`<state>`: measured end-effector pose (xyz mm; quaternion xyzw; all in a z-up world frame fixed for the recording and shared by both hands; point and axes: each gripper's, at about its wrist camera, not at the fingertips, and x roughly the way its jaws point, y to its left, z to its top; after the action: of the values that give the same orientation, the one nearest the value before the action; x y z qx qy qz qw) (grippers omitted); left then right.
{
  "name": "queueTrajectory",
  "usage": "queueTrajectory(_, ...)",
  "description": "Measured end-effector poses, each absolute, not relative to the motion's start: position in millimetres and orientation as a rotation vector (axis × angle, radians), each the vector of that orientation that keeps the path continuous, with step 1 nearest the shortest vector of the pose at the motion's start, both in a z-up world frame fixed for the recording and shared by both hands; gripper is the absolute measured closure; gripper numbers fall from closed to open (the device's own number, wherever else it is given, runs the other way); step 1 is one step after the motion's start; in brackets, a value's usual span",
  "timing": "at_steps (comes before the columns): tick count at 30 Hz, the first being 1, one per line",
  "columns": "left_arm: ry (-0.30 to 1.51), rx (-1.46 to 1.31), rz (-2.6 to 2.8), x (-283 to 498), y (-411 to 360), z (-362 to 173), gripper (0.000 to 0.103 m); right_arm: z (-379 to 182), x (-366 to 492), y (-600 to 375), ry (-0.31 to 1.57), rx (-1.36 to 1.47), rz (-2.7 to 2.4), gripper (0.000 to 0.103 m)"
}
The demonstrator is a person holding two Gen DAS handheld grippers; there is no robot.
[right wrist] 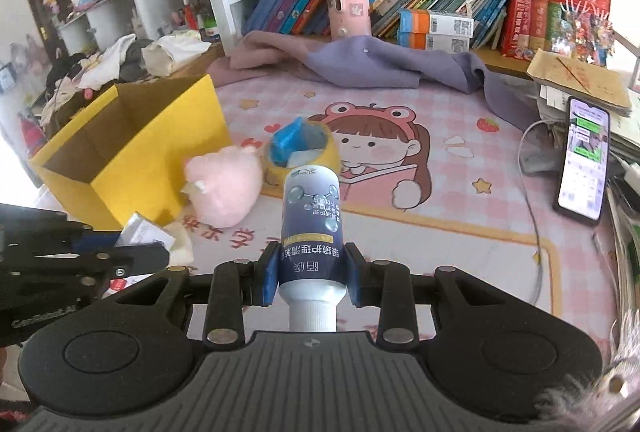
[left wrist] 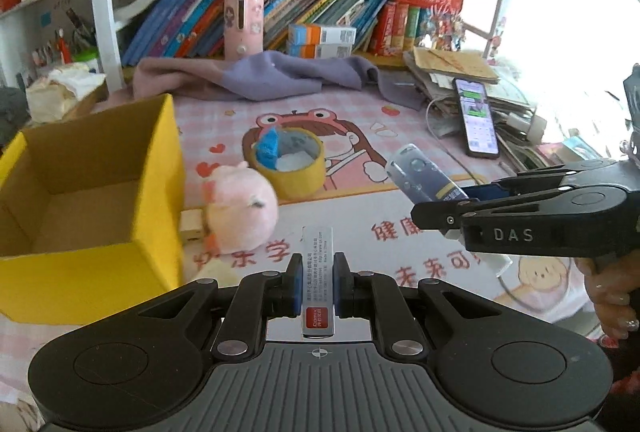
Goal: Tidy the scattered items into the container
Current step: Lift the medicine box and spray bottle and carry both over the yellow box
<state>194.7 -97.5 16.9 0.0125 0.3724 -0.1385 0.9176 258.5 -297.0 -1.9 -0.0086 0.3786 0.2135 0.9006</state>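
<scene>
Left hand-held gripper (left wrist: 317, 282) clamps a slim white box (left wrist: 317, 280) w/ red label, seen clearly only in left view, right hand-held gripper (right wrist: 311, 274) grips a dark-blue bottle (right wrist: 311, 228), white cap; both above tabletop (right wrist: 460, 232) near yellow box (left wrist: 96, 200).

On the desk mat (right wrist: 460, 216), the open cardboard box (left wrist: 92, 200) stands at the left, with the plush toy (left wrist: 240, 206) just beside its near right corner and the tape roll (left wrist: 290, 164) touching the toy on its right and slightly behind it. A crumpled cloth (right wrist: 360, 64) lies behind these along the foot of the bookshelf (left wrist: 280, 12), where a cylindrical holder (left wrist: 243, 24) stands before the leaning books, and the smartphone (right wrist: 584, 164) rests at the right on a stack of papers (left wrist: 460, 72). In the foreground, the left gripper (left wrist: 317, 284) carries a small flat pack (left wrist: 318, 280) above the mat's near edge, and to its right the right gripper (right wrist: 311, 272) carries a bottle (right wrist: 311, 220), cap toward the camera.
</scene>
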Motion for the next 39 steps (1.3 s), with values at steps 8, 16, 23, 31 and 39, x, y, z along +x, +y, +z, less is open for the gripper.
queueTrajectory(8, 0.755, 0.015, -0.308, 142.0, -39.8, 15.8, 0.090, 1.5, 200.2, -241.7, 0.763, -0.029, 0.394, 0.072)
queueTrajectory(16, 0.733, 0.026, -0.337, 89.6, 4.1, 18.6, 0.090, -2.8, 125.7, -191.8, 0.754, -0.049, 0.377, 0.072)
queueTrajectory(23, 0.752, 0.037, -0.331, 64.4, 29.0, 16.9, 0.090, -6.6, 90.7, -159.2, 0.776, -0.042, 0.393, 0.072)
queueTrajectory(31, 0.762, 0.017, -0.287, 47.6, 53.3, 14.3, 0.090, -8.2, 74.1, -133.7, 0.784, -0.063, 0.439, 0.072)
queueTrajectory(39, 0.775, -0.003, -0.263, 39.4, 68.6, 11.5, 0.090, -8.7, 67.9, -116.5, 0.796, -0.082, 0.480, 0.072)
